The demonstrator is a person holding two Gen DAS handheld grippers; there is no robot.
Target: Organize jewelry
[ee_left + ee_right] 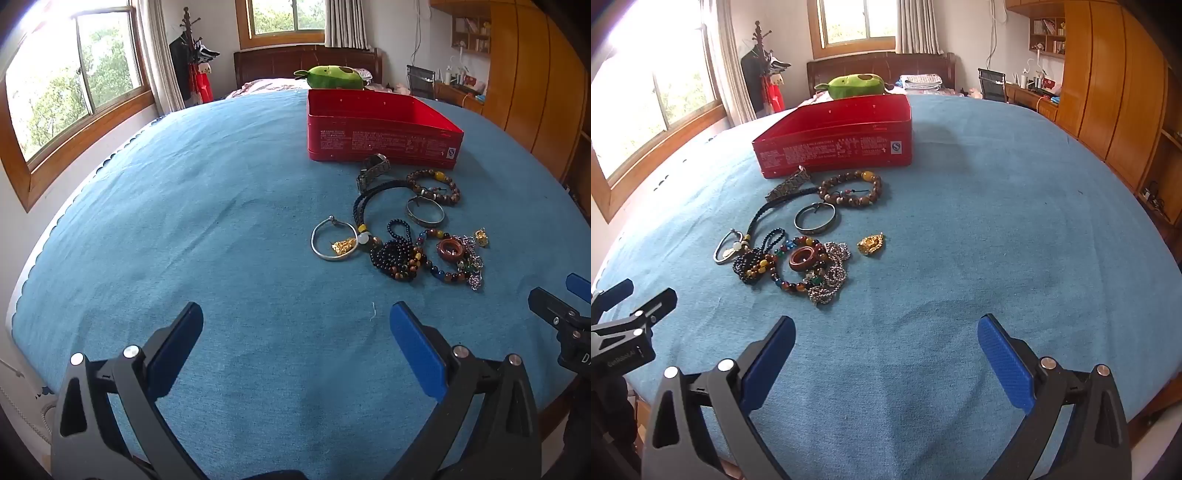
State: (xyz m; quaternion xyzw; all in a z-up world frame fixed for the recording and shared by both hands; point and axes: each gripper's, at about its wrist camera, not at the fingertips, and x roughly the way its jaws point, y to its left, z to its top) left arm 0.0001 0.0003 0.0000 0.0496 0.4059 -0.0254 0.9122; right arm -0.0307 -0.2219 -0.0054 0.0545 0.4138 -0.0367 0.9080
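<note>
Blue cloth is covering the counter (184,221), where a jewelry pile (402,236) is being kept just near of an open red tin (380,125), likely for sorting into it. Left gripper (295,332) and right gripper (886,339) are being held apart, empty.

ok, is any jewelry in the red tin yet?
No: the red tin shows only bare inner walls, and the jewelry pile lies on the blue cloth in front.
</note>
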